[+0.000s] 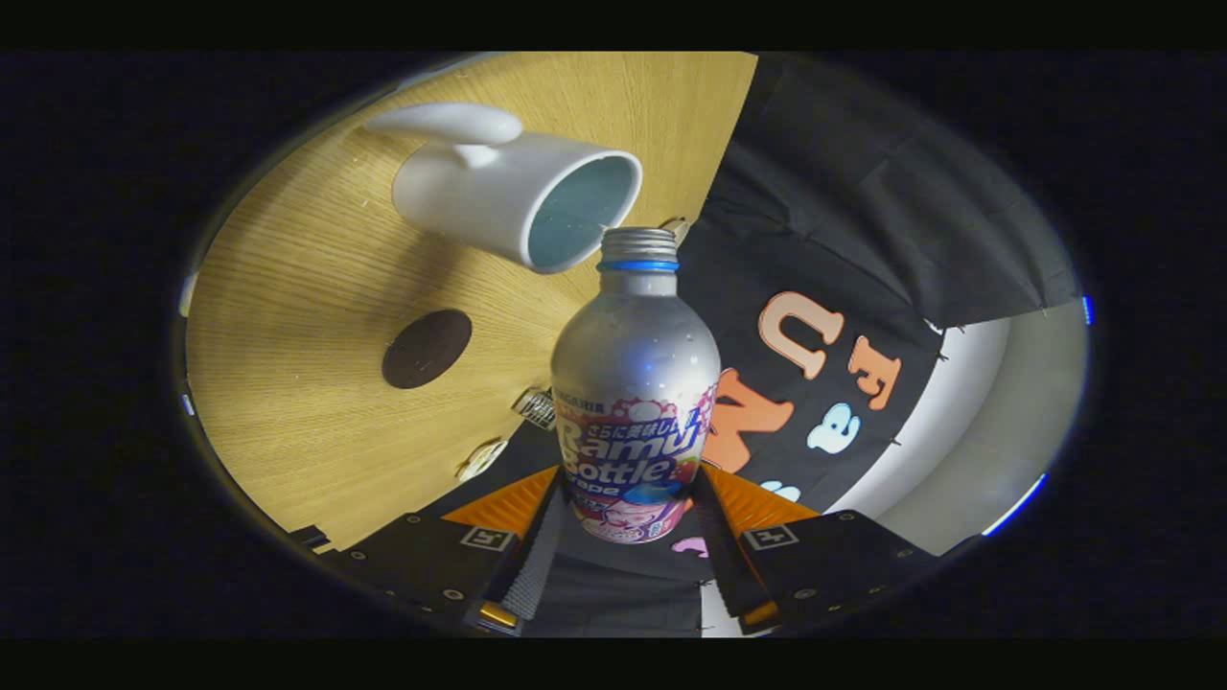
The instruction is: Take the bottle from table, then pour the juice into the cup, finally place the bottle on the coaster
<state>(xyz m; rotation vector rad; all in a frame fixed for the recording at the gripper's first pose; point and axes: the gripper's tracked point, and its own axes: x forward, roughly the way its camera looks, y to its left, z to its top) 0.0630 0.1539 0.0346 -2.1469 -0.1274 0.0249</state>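
Between the fingers of the gripper [628,513], closed on its lower body, the bottle [635,383] is tilted with its open neck at the rim of the cup [518,196] for pouring, the coaster [427,348] lying nearby on the table [288,316].

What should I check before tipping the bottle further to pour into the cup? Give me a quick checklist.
1. Grip: gripper fingers press both sides of the bottle: ok.
2. Cap off: threaded neck looks open: ok.
3. Mouth lined up with the cup rim: close beside it, overlap unclear: cannot tell.
4. Cup standing on the table: ok.
5. Juice flowing: none visible: not ok.
6. Coaster free for the bottle afterwards: ok.
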